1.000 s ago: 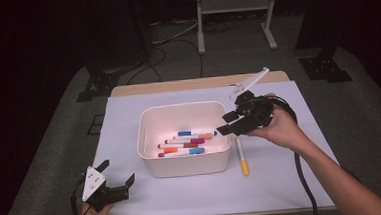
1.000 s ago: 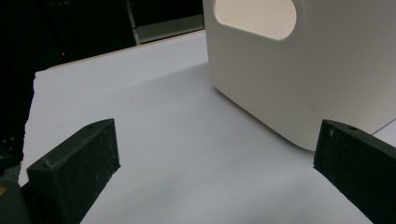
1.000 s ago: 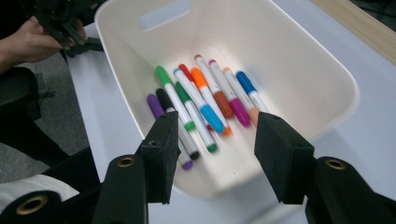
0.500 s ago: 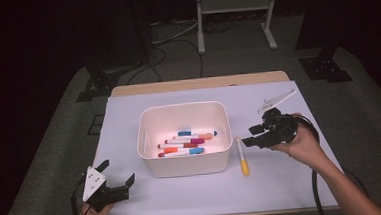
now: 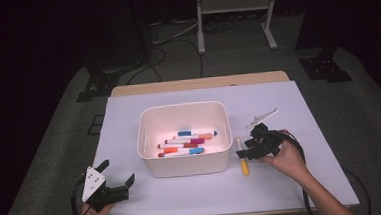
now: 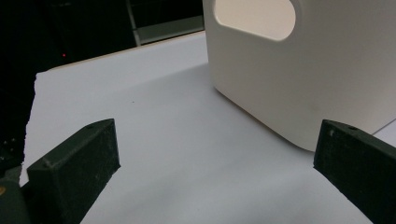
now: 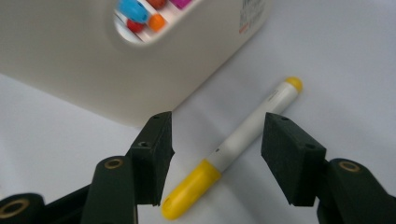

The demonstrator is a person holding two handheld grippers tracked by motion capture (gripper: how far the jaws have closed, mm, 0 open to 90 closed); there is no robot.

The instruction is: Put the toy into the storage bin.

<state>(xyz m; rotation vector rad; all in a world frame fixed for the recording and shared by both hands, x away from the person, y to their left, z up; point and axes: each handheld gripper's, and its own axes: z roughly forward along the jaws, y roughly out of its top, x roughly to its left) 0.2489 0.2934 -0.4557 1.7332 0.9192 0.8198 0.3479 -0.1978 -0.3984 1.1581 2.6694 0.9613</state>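
Right gripper (image 7: 217,156) jaws wide apart, just been opening, pads off everything. Yellow-capped marker (image 7: 243,140) lies flat on the sheet between them, untouched, cap end toward the camera, tail end pointing away. In high view the marker (image 5: 242,158) sits just beside the bin's right wall, parallel to it, with the right gripper (image 5: 248,150) right over it. White bin (image 7: 93,70) crowds the left jaw: wall close beside that pad, not touching as far as I can tell. Marker caps show through the bin's handle cutout; several coloured markers (image 5: 186,142) lie inside. Left gripper (image 5: 117,181) jaws apart, nothing between them, parked at the near left corner, well apart from the bin (image 6: 303,70). Surface: white sheet (image 5: 288,106) over a wooden table (image 5: 197,83). Dark room, grey carpet, cables and a metal stand (image 5: 233,14) behind
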